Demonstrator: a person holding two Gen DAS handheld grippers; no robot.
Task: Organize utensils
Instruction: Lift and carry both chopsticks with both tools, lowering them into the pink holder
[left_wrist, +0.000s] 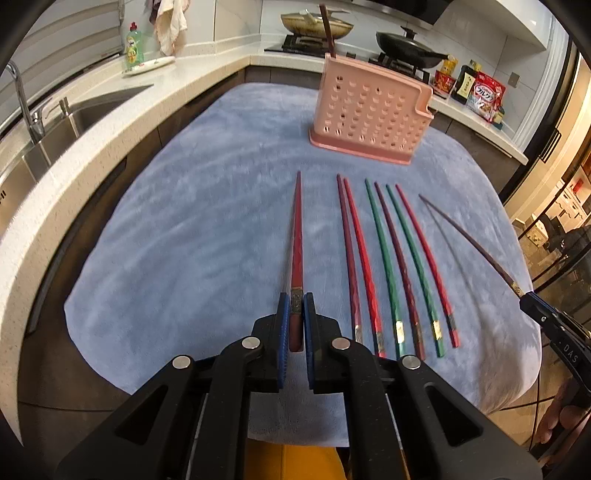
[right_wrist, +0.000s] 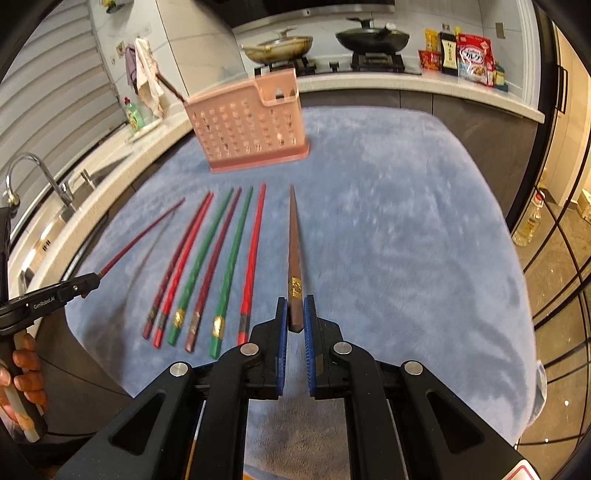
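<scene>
Pinching one chopstick apiece, the left gripper (left_wrist: 294, 321) and right gripper (right_wrist: 295, 321) hold theirs above the blanket (left_wrist: 207, 206); one stands in the pink holder (left_wrist: 373, 114) near the far edge, six (left_wrist: 402, 266) remain mid-blanket.

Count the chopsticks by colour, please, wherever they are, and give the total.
Red: 3, two on the blue cloth, one in the left hand-held gripper.
Green: 2.
Dark maroon: 2.
Dark brown: 2, one in the right hand-held gripper, one in the pink holder.
Total: 9

"GenRobot.AI" on left tool (right_wrist: 94, 285); "DAS" on right tool (left_wrist: 526, 297)
</scene>
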